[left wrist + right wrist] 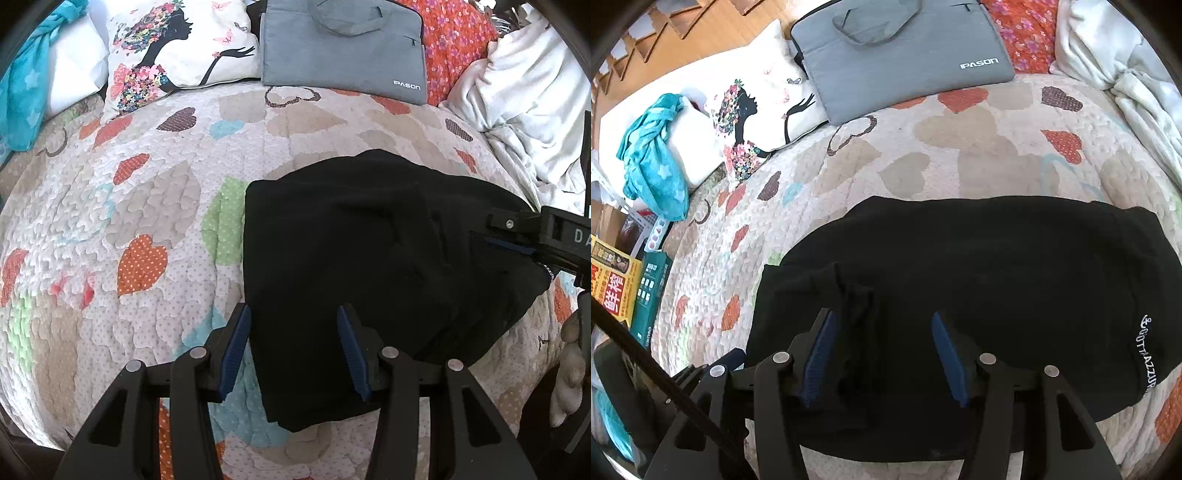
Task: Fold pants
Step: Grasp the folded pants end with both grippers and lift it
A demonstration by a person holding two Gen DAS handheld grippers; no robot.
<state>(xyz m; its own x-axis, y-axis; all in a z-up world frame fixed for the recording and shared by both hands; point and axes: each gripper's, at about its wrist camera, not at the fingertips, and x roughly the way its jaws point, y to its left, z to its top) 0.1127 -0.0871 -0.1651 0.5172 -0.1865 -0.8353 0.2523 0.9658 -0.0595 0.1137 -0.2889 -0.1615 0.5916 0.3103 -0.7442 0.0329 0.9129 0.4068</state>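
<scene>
Left wrist view is showing the left claw [293,347] spread wide, its 2 blue pads [236,354] standing well apart and holding nothing. The near left corner of the black pants [369,258] is lying between and beneath the pads, and whether either pad is touching the cloth cannot be told. The pants are lying folded into a thick dark block on the bed [110,221], which is covered by a quilt printed with hearts.

At the right edge of this same view the right claw [517,236] is reaching in from the side at the far right part of the pants, with a blue pad showing against the black cloth; from here it cannot be told how far it is parted. A hand [570,369] is showing at the lower right edge.

Right wrist view is showing the right claw [886,350] also spread wide, both pads [820,354] apart and gripping nothing. A rumpled ridge of black cloth is rising between the fingers, close to the left pad. The pants [979,295] are filling the middle of this view, with white lettering [1145,354] along their right edge.

Behind the pants, a grey laptop bag [901,55] is resting beside a printed pillow [757,110], with a teal cloth [653,158] at the far left and white bedding [1126,74] at the far right.
</scene>
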